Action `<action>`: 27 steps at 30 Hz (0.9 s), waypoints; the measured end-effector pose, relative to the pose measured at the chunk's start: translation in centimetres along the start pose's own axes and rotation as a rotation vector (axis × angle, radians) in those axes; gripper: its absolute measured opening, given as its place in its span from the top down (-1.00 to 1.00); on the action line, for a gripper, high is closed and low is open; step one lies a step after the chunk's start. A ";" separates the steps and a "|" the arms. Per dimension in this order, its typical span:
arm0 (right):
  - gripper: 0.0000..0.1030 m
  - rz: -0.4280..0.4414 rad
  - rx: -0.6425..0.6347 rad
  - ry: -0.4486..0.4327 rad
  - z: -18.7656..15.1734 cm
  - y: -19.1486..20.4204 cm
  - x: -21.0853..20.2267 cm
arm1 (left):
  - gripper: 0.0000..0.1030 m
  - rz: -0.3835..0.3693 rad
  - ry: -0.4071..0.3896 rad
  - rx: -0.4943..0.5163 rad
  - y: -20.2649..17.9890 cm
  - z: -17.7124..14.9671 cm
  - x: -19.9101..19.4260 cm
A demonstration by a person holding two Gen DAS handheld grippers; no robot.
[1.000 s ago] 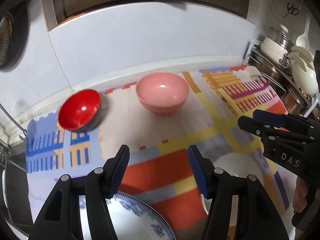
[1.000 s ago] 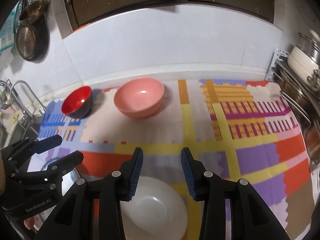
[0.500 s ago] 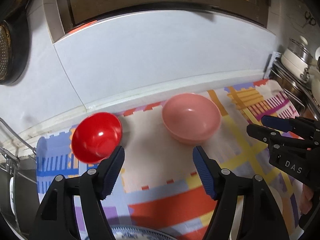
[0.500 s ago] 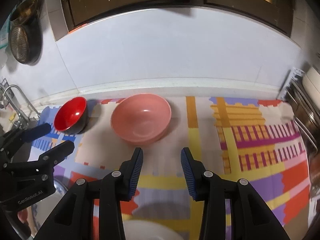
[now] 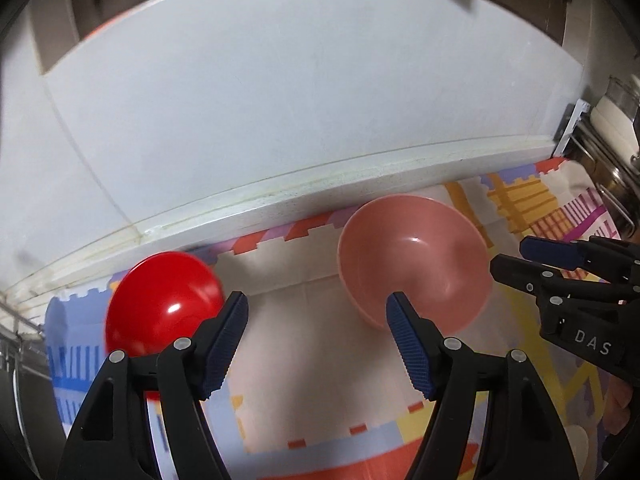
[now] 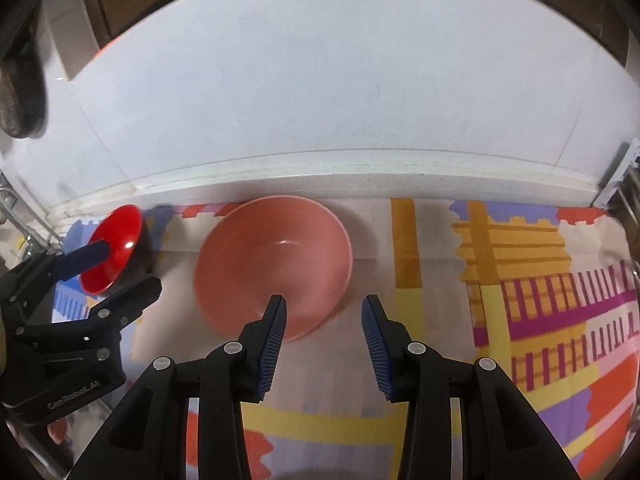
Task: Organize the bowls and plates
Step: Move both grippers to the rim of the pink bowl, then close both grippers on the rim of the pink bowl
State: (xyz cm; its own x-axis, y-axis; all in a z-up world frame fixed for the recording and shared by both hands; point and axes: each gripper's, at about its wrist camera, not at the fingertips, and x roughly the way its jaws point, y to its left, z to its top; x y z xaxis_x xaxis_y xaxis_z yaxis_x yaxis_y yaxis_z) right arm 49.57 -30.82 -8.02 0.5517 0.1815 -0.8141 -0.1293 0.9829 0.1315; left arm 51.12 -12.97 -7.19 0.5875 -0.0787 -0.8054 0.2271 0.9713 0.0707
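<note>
A pink bowl (image 5: 416, 260) and a smaller red bowl (image 5: 160, 304) with a dark outside stand on a patterned mat near the back wall. My left gripper (image 5: 316, 312) is open and empty, low over the mat between the two bowls. My right gripper (image 6: 324, 316) is open and empty, with its left finger in front of the pink bowl (image 6: 276, 264) and the right finger beside its rim. The red bowl (image 6: 114, 248) lies at the left in the right wrist view, behind the left gripper (image 6: 120, 268). The right gripper (image 5: 516, 254) shows at the right of the left wrist view.
The colourful mat (image 6: 520, 280) covers the counter up to a white ledge and wall (image 6: 320, 80). A metal rack with pots (image 5: 612, 140) stands at the right end. A rail and sink area (image 6: 16, 216) lie at the left edge.
Both grippers have moved forward toward the back wall and the bowls. The plates near the front edge have dropped out of view. Both stay open.
</note>
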 end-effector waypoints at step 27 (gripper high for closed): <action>0.74 0.021 0.065 0.091 1.7 -1.5 5.5 | 0.80 -0.077 0.112 -0.033 -0.2 1.5 7.0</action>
State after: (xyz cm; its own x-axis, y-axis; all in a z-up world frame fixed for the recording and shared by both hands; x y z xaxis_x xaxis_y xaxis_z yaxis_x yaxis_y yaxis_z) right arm 54.19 -31.23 -11.73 0.4723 0.2012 -0.8581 -0.0848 0.9795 0.1830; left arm 56.30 -14.01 -11.94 0.4784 -0.1291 -0.8686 0.2410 0.9705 -0.0115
